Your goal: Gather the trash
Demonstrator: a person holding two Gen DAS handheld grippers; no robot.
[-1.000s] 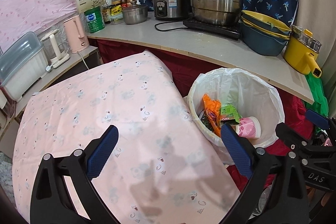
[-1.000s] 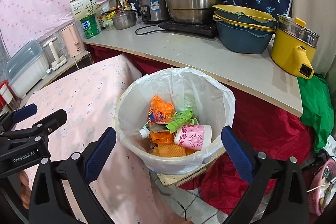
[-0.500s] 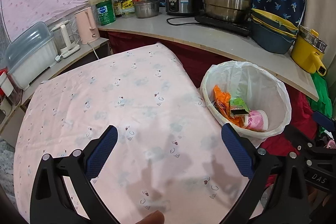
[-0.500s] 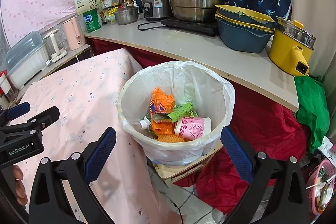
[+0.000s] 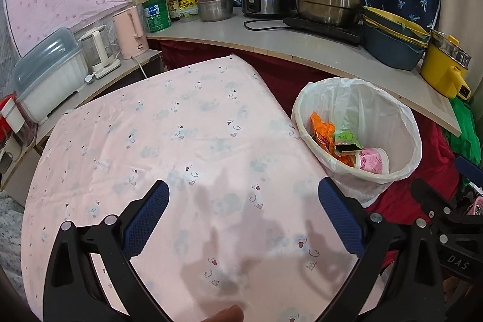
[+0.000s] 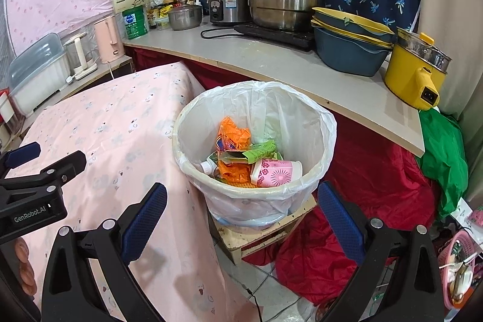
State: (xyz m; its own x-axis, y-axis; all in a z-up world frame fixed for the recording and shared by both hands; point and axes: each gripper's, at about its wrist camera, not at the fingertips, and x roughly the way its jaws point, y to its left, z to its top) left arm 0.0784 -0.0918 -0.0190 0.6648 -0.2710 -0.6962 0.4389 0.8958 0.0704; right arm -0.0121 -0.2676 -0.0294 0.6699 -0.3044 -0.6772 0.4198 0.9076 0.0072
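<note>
A round bin lined with a white bag stands on a small wooden stool beside the table. Inside lie orange wrappers, a green packet, a pink paper cup and a small white bottle. My left gripper hangs open and empty over the pink tablecloth, left of the bin. My right gripper is open and empty just in front of the bin. The left gripper's body shows at the left edge of the right wrist view.
A grey counter behind carries steel pots, a rice cooker, stacked blue and yellow basins, a yellow electric pot, a pink kettle and tins. Red cloth and green cloth lie to the right.
Both grippers have drawn back and up from the bin, which now looks smaller and farther. More of the tablecloth shows in the left wrist view. Both stayed open.
</note>
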